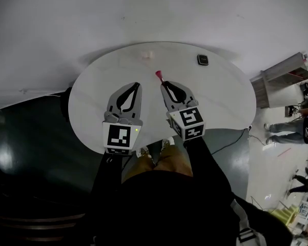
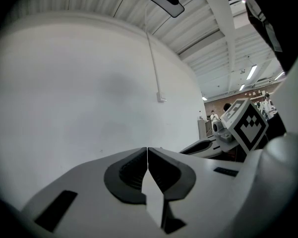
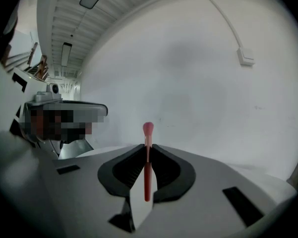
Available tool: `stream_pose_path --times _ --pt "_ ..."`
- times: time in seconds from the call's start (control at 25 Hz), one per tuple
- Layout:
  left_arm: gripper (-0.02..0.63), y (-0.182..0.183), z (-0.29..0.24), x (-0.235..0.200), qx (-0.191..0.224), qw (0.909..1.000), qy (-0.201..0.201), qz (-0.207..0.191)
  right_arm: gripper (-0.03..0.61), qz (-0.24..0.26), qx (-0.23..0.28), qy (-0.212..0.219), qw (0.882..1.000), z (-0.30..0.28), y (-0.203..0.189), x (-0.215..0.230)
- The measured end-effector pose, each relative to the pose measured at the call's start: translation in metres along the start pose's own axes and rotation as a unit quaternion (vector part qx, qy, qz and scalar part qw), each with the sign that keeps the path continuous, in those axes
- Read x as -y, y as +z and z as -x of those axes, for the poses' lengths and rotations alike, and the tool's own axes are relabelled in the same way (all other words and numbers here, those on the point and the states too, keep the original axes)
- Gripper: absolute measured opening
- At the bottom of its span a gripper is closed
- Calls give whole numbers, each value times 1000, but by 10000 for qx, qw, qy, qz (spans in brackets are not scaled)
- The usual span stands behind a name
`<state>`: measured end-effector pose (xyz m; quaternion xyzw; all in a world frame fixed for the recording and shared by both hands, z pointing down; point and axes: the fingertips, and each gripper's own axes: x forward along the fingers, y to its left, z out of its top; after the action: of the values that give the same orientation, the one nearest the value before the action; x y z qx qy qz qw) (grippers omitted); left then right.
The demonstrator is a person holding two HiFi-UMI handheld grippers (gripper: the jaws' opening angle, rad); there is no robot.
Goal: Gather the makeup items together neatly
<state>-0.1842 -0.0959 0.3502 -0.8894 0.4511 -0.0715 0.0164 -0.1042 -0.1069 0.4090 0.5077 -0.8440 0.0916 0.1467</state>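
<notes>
Left gripper (image 1: 136,86) hovers over the round bench (image 1: 87,106), jaws pressed together on nothing. A pale pink item (image 1: 146,56) lies at the bench's 12 o'clock. Right gripper (image 1: 163,84) pinches a red brush (image 1: 158,76) by its handle, pink head poking out ahead. A dark compact (image 1: 203,60) sits at 2 o'clock.

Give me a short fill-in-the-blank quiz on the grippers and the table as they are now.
The right gripper is shut on a brush with a ____ tip.
The left gripper is shut with ____ between its jaws.
The table is ____ in shape.
In the head view, a dark item lies near the table's far ____ edge.
Missing words: pink; nothing; round; right.
</notes>
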Motion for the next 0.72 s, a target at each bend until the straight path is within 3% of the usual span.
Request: stream_pose_path --times 0.28,0.72 --pt "19 14 -41 24 -41 9999 -32 -111 64 -45 109 -104 9999 10 7 51" --pt "19 24 -108 48 29 9997 227 -112 64 -159 292 160 9993 -5 21 125"
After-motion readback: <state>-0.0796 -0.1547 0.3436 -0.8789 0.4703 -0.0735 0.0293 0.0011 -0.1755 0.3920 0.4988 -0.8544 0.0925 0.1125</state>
